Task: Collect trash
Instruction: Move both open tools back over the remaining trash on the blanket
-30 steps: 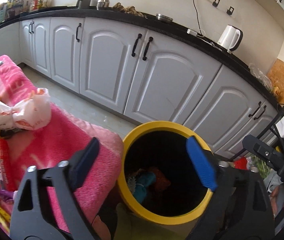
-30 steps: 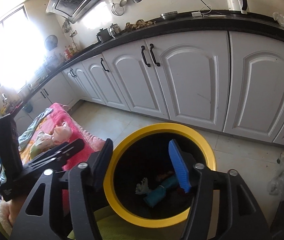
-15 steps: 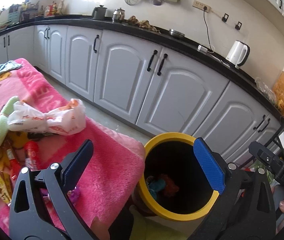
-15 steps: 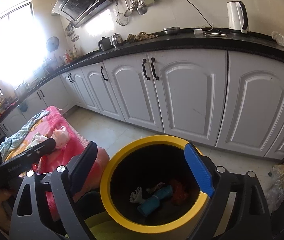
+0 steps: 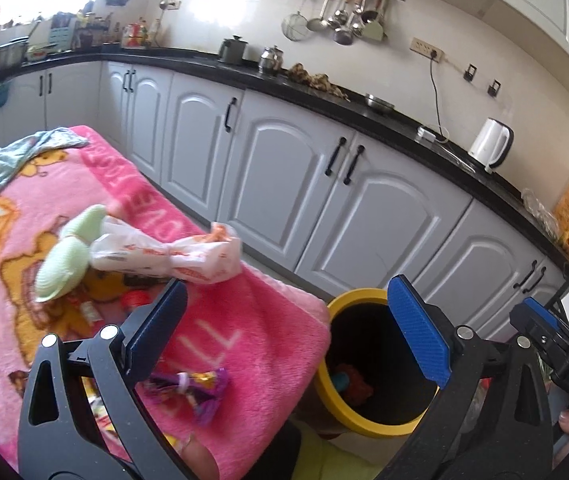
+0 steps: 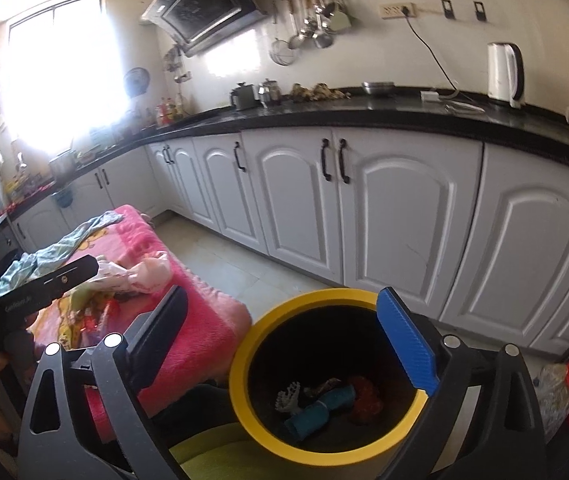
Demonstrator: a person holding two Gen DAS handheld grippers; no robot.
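Note:
A black bin with a yellow rim (image 5: 344, 416) (image 6: 244, 408) stands on the floor beside a table under a pink blanket (image 5: 260, 344) (image 6: 200, 340). In the bin lie a teal roll (image 6: 320, 410), a red scrap (image 6: 366, 398) and a white bit. On the blanket lie a white and orange plastic bag (image 5: 172, 258), a green cloth (image 5: 64, 264), a purple wrapper (image 5: 196, 390) and other small wrappers. My left gripper (image 5: 288, 328) is open and empty over the blanket's edge. My right gripper (image 6: 284, 340) is open and empty above the bin.
White cabinets (image 5: 284, 184) under a black counter (image 5: 364, 108) run along the far wall, with a white kettle (image 5: 490, 146). A grey-blue cloth (image 5: 0, 164) lies at the blanket's far end. Plastic bags (image 6: 564, 384) sit on the floor at right.
Both grippers have risen and pulled back from the bin. The left one has swung left toward the blanket. The right one has opened wider.

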